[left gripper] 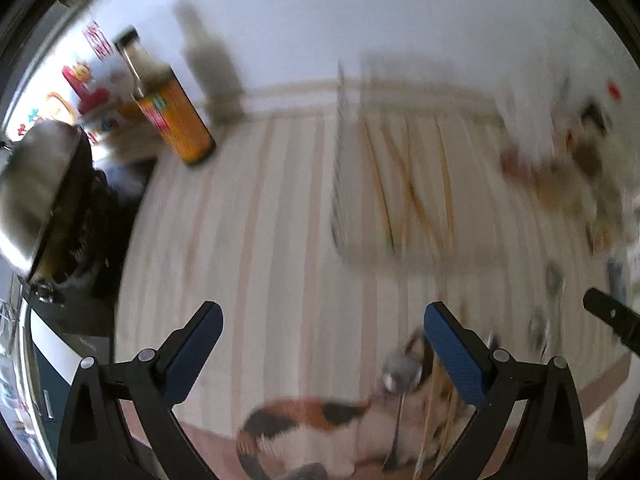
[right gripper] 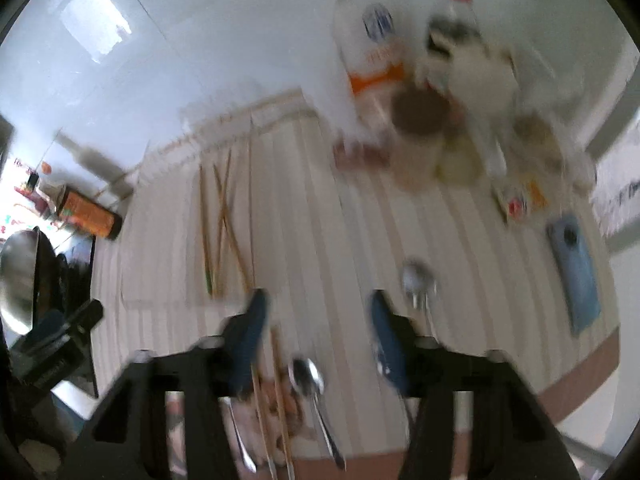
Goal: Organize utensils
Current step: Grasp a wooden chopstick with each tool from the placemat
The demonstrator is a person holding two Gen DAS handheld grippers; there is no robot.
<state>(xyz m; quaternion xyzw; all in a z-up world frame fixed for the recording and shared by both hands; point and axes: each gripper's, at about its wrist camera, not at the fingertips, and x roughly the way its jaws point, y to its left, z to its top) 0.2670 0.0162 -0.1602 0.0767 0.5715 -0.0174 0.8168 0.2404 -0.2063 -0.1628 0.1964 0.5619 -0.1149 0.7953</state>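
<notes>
Surface: striped tablecloth (right gripper: 328,216), white wall behind.
Left gripper (left gripper: 323,322): spread, empty.
Right gripper (right gripper: 316,310): spread, empty.
Near: 2 spoons (right gripper: 308,376), loose chopsticks (right gripper: 280,392).
Far: chopsticks (right gripper: 224,216), seemingly gathered in clear tray (left gripper: 340,176).
Progress: partly sorted; spoons remain.

1. Surface (left gripper: 280,208): cream with pale tan stripes.
2. Bottle (left gripper: 176,120): orange label, black cap.
3. Gripper (left gripper: 323,344): black, blue pads.
4. Phone (right gripper: 574,276): light blue.
5. Spoons (right gripper: 308,378): silver.
</notes>
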